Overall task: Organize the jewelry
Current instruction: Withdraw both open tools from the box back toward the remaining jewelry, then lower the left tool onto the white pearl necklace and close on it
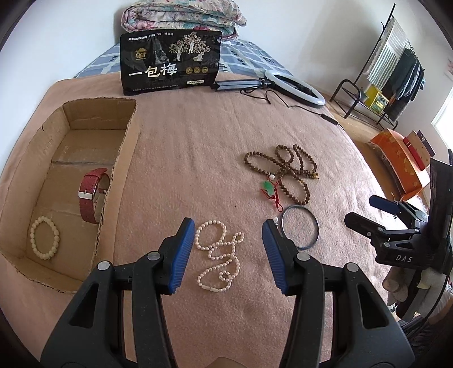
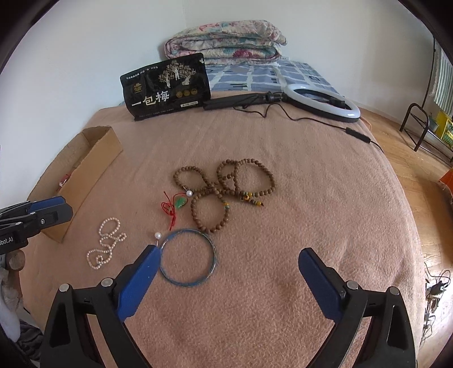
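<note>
A pearl necklace (image 1: 219, 256) lies on the pink blanket between the open jaws of my left gripper (image 1: 228, 226); it also shows in the right wrist view (image 2: 106, 245). A blue bangle (image 1: 300, 230) (image 2: 188, 257) lies to its right, with a small pearl earring (image 2: 157, 235) beside it. Brown wooden bead strands (image 1: 288, 172) (image 2: 226, 189) and a green pendant on red cord (image 1: 269, 188) (image 2: 180, 203) lie farther back. A cardboard box (image 1: 121, 158) (image 2: 93, 158) at left holds a red watch (image 1: 92, 195) and a cream bead bracelet (image 1: 44, 237). My right gripper (image 2: 226, 260) is open and empty, above the blanket right of the bangle.
A black snack bag (image 1: 171, 62) (image 2: 167, 86) stands at the back. A ring light (image 1: 294, 87) (image 2: 322, 103) with its cable lies at the back right. A folded quilt (image 1: 184, 14) lies behind. A clothes rack (image 1: 390, 70) and orange bag (image 1: 396, 161) stand on the floor at right.
</note>
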Demonstrator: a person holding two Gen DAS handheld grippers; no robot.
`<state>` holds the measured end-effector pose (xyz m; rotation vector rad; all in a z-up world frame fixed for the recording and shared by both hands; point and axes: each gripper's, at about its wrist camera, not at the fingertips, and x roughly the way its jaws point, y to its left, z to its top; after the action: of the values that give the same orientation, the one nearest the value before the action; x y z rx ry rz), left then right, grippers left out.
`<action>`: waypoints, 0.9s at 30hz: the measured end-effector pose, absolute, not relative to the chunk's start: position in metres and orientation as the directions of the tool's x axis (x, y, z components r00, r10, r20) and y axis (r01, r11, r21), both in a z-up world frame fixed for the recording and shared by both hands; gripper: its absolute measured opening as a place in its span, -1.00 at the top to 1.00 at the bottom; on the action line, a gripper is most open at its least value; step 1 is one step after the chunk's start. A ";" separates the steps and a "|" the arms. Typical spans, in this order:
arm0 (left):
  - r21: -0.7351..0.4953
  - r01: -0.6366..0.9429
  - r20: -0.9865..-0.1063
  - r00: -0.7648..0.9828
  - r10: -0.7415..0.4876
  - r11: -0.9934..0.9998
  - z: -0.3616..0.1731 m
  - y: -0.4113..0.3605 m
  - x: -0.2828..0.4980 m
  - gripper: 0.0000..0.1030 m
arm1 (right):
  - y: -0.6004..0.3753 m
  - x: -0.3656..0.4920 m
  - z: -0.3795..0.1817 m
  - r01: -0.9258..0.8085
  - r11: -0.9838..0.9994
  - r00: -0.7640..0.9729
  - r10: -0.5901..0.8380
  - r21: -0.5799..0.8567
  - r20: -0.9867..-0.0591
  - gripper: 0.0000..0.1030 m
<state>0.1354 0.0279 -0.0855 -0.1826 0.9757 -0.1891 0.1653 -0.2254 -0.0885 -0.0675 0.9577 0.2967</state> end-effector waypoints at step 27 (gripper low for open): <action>-0.244 0.083 -0.848 0.464 -0.254 0.966 -0.124 0.009 0.170 0.02 | -0.217 0.200 -0.124 -0.338 0.930 0.437 0.288 0.141 -0.852 -0.86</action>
<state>0.1697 0.0091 -0.1240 -0.1779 1.0693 -0.2083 0.1995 -0.2171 -0.1239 -0.0530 1.0487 0.3895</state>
